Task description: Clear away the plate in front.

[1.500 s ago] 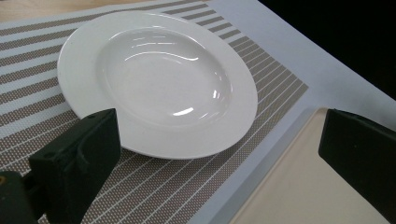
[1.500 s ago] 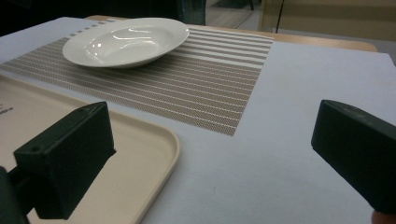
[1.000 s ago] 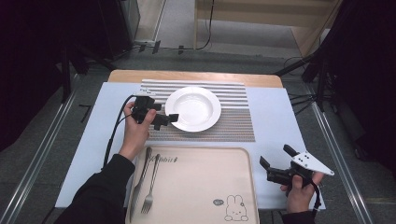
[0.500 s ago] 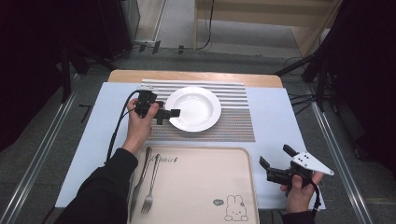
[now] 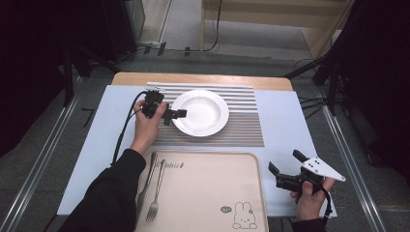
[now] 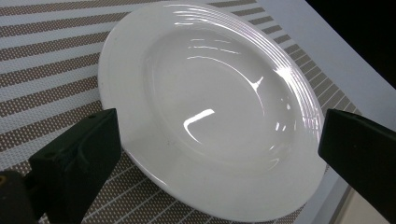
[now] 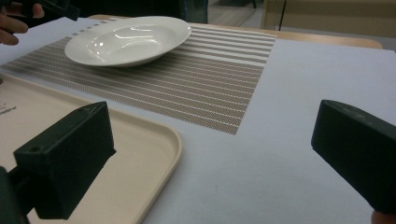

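High view: the left gripper hovers at the left rim of the round, glossy white ceramic plate, which sits on a brown-and-white striped woven placemat toward the far side of the pale blue table cover. Its jaws point at the rim, but from above I cannot tell whether they touch it. The right gripper is held near the table's near right corner, just beside the beige plastic tray, jaws apart and empty. 2 pieces of metal cutlery lie along the tray's left edge; the sleeve hides part of one. The tray's near edge is cut off.

Left gripper view: the 2 black jaws stand wide apart, gripping nothing, with the plate between and beyond them. The right jaw is cut off at the picture's edge.

Right gripper view: the jaws gape wide and hold nothing. Past them lie the tray's corner, the placemat and the plate; the other hand shows partly at top left.
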### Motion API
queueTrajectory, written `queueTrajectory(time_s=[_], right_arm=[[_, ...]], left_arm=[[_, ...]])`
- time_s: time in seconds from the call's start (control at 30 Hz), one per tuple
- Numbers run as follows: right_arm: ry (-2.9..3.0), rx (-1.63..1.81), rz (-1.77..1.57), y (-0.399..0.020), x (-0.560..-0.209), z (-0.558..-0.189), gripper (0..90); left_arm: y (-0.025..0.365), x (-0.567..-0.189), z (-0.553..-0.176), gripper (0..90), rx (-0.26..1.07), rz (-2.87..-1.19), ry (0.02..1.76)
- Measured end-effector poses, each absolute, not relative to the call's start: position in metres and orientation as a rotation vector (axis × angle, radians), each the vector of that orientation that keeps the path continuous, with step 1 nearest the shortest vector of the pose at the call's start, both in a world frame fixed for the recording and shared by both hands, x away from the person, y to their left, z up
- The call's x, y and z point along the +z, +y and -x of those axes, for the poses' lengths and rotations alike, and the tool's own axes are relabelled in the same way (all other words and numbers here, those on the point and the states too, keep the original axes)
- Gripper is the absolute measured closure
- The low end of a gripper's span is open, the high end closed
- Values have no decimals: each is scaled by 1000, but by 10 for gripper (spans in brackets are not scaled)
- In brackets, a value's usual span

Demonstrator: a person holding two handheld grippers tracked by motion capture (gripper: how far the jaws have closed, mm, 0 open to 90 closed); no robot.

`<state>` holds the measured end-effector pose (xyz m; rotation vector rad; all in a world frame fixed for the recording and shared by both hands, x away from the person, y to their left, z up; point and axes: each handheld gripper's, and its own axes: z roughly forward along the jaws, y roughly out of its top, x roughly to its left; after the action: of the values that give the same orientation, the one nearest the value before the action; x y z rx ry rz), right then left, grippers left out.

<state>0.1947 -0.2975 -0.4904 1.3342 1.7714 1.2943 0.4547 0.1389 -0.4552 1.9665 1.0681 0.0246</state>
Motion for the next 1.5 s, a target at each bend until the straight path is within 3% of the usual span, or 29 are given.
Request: queueTrajectory(time_s=[0.6,1.03,1.5], right_arm=[[1770,1293,-1338,-298,-491,-195,0],[1763,1298,-1344,-299,-491,-196,0],[1766,1300,-1341,-298,-491,-196,0]], left_arm=[[135,-479,-468,8,-16,-1962,1157],[131,-493,-477,256,-34,-1932,1257],[119,-496,-477,297,12,-1981,1303]])
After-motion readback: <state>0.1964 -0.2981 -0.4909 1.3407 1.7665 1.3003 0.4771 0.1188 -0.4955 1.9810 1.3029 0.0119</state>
